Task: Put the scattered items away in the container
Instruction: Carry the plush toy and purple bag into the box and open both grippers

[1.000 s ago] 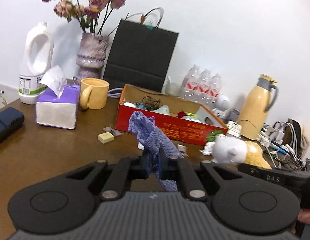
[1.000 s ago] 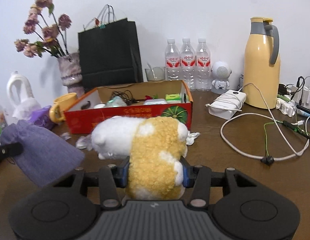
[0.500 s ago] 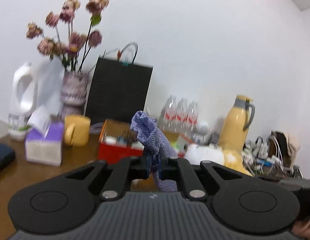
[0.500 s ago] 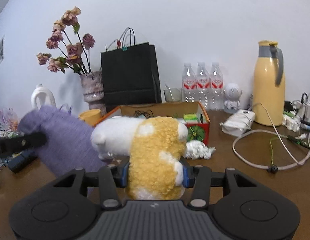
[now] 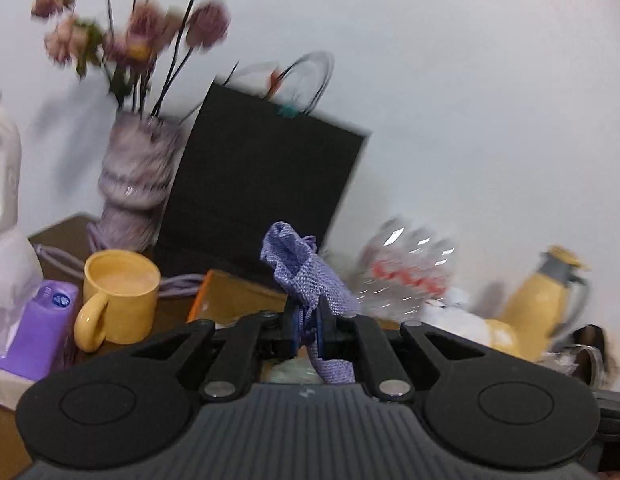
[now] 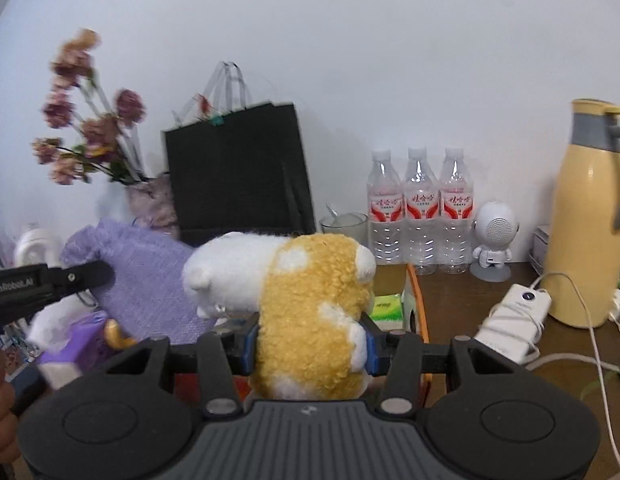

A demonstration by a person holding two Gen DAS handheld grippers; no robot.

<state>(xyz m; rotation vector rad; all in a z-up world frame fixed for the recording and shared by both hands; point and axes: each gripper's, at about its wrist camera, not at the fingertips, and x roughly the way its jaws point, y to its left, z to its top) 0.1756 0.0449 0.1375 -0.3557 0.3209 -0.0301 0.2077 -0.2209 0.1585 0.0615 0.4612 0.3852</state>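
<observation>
My left gripper (image 5: 307, 326) is shut on a purple mesh pouch (image 5: 305, 276) and holds it up over the near edge of the orange cardboard box (image 5: 229, 292). My right gripper (image 6: 310, 344) is shut on a white and yellow plush toy (image 6: 301, 300), held above the box, whose orange right rim (image 6: 418, 304) shows beside the toy. In the right wrist view the pouch (image 6: 149, 276) hangs at the left from the left gripper's finger (image 6: 69, 278). The plush also shows in the left wrist view (image 5: 462, 320). A green packet (image 6: 386, 306) lies in the box.
A yellow mug (image 5: 117, 296), a purple tissue box (image 5: 37, 320), a vase of flowers (image 5: 137, 184) and a black bag (image 5: 261, 196) stand left and behind. Water bottles (image 6: 420, 208), a white speaker (image 6: 494, 240), a yellow thermos (image 6: 586, 236) and a white charger with cable (image 6: 514, 316) lie right.
Both grippers have moved forward toward the box with their loads. The box now lies right under and in front of them, and the left view is motion blurred.
</observation>
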